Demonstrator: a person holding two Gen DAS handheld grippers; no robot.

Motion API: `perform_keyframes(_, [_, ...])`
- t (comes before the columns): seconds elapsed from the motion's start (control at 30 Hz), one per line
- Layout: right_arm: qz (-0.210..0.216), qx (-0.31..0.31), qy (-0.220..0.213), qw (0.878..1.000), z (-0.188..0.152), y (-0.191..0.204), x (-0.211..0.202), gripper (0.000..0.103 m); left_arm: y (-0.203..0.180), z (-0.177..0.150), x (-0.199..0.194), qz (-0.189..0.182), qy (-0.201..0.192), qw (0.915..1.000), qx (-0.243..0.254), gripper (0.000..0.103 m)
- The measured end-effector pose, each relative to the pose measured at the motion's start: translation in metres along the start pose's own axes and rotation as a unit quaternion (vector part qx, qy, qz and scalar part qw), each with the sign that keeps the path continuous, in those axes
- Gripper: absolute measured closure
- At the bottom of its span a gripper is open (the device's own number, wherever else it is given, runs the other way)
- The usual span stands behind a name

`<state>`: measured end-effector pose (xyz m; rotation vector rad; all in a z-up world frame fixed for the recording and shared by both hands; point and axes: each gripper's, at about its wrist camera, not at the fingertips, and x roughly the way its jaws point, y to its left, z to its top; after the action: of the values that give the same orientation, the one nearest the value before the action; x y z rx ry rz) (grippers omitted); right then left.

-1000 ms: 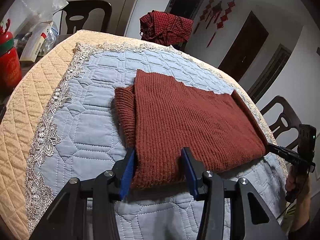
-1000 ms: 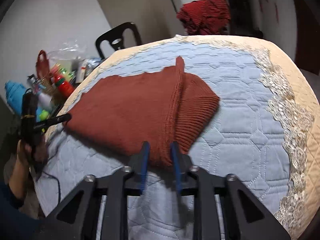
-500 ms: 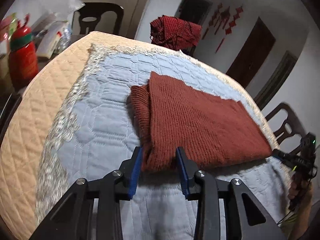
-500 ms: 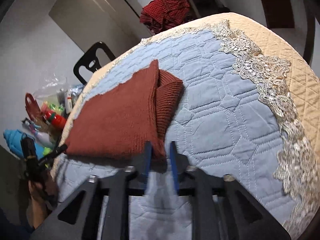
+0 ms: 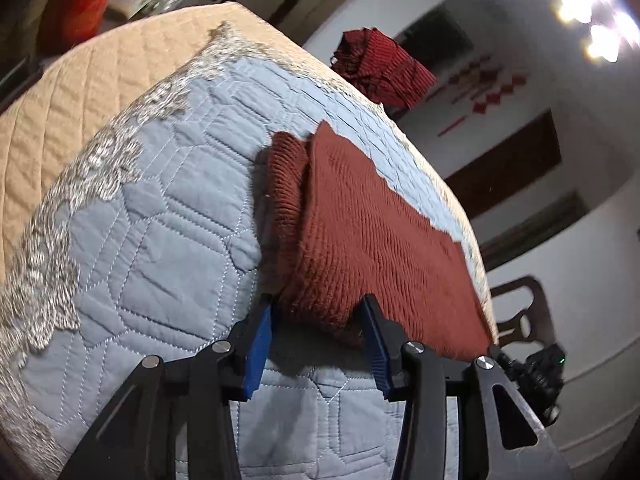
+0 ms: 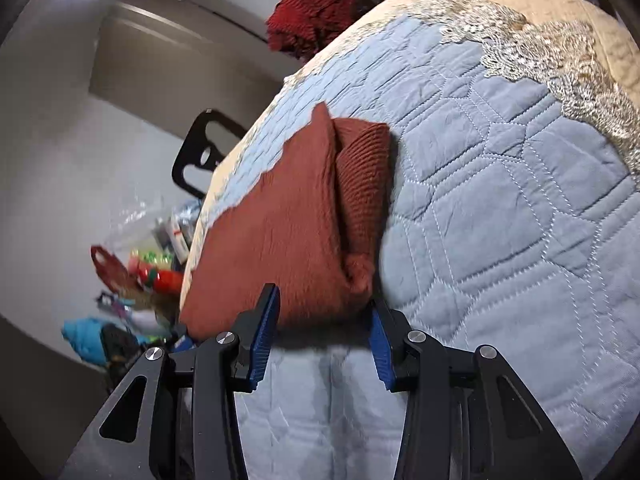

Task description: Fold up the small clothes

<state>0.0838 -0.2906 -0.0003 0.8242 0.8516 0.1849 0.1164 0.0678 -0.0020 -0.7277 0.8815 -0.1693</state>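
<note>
A rust-brown knitted sweater [image 5: 360,240] lies folded on the blue quilted cover [image 5: 168,240], a sleeve tucked along its near side. My left gripper [image 5: 318,344] is open, its blue-padded jaws on either side of the sweater's near left corner at the table's front edge. In the right wrist view the sweater [image 6: 288,232] lies with its ribbed sleeve [image 6: 364,184] on the right. My right gripper [image 6: 322,340] is open, its jaws on either side of the near right corner. The right gripper shows small in the left wrist view [image 5: 536,372].
A red checked garment [image 5: 380,68] hangs over a chair at the far side. Dark chairs [image 5: 516,320] stand around the table. A red bottle [image 5: 76,8], bags and clutter [image 6: 152,264] sit beside the table's left. Lace trim [image 6: 560,56] borders the blue cover.
Both grippers have dropped low and tilted up at the table's front edge. The right jaws have opened wide from nearly shut; the left jaws are a little wider than half a second ago.
</note>
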Motion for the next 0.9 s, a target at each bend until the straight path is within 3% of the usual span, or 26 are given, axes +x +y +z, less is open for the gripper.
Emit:
perform_keyframes(0.1, [0.008,0.007,-0.012,1.0,0.0,-0.002,0.0,0.061,0.0,-0.002,0.002,0.002,-0.007,0.9999,-0.009,0.058])
perform_keyframes(0.17, [0.001,0.01,-0.017,1.0,0.0,-0.002,0.0,0.082,-0.003,-0.001,0.005,0.011,-0.012,0.9998,-0.008,0.066])
perform_keyframes(0.2, [-0.001,0.015,-0.017,1.0,0.0,-0.004,0.001,0.085,-0.004,0.0,0.008,0.017,-0.012,0.9998,-0.008,0.076])
perform_keyframes(0.37, [0.0,0.02,-0.022,1.0,0.0,-0.006,-0.002,0.089,-0.013,0.001,0.01,0.033,-0.015,0.9993,0.01,0.083])
perform_keyframes(0.57, [0.007,-0.004,-0.035,0.999,-0.003,0.01,-0.019,0.09,-0.018,-0.002,-0.019,0.033,-0.033,0.9984,0.032,0.085])
perform_keyframes(0.9, [-0.019,-0.017,-0.023,0.999,-0.039,0.009,-0.066,0.09,-0.014,-0.059,-0.053,0.014,0.001,0.9981,0.059,0.085])
